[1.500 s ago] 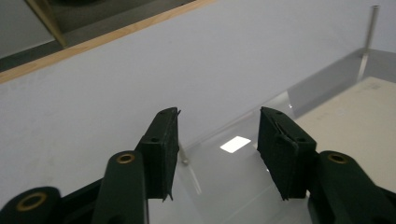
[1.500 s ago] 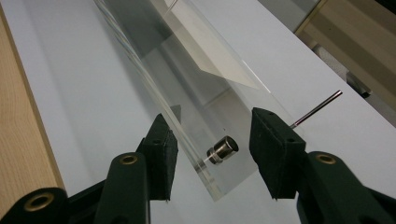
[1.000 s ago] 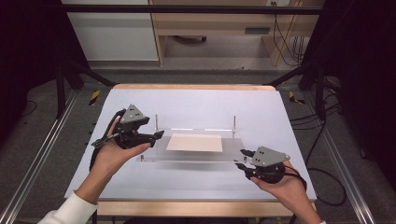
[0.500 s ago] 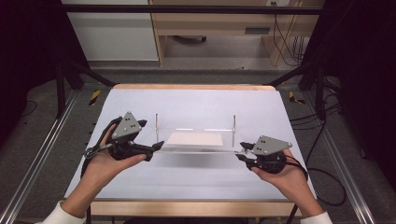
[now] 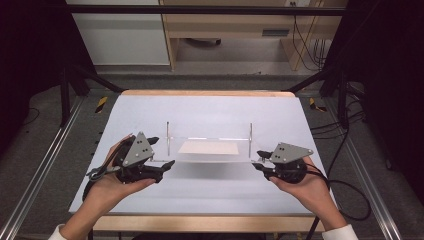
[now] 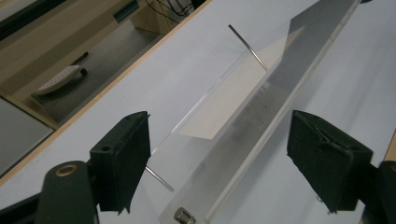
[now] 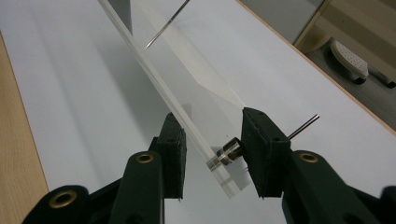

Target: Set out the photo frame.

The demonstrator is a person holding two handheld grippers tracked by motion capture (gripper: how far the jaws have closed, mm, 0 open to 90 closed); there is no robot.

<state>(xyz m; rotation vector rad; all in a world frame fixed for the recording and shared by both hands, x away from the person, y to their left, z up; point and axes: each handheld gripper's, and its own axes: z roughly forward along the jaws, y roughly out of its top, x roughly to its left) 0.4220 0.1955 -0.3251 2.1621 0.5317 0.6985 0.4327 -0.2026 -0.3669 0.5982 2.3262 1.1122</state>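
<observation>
A clear acrylic plate (image 5: 210,160) with two thin upright metal rods carries a cream sheet (image 5: 209,147). It hangs a little above the white table, with its shadow under it. My right gripper (image 5: 257,160) is shut on the plate's right end (image 7: 205,140). One pad presses the metal stud (image 7: 226,151), and its jaws have just been closing slightly. My left gripper (image 5: 162,151) is open at the left end. The plate's end (image 6: 219,172) lies between its wide jaws (image 6: 224,158) without touching either pad. Those jaws have just been closing.
The white table top (image 5: 210,112) has a wooden front edge (image 5: 200,222). Beyond it are a wooden bench (image 5: 225,30) and cables on the floor. Black frame posts stand at both sides, and a cable (image 5: 345,200) trails from the right gripper.
The plate has come up off the table and looks thinner from above. The left gripper has moved toward the front and left, off the plate's end. The right gripper has barely moved.
</observation>
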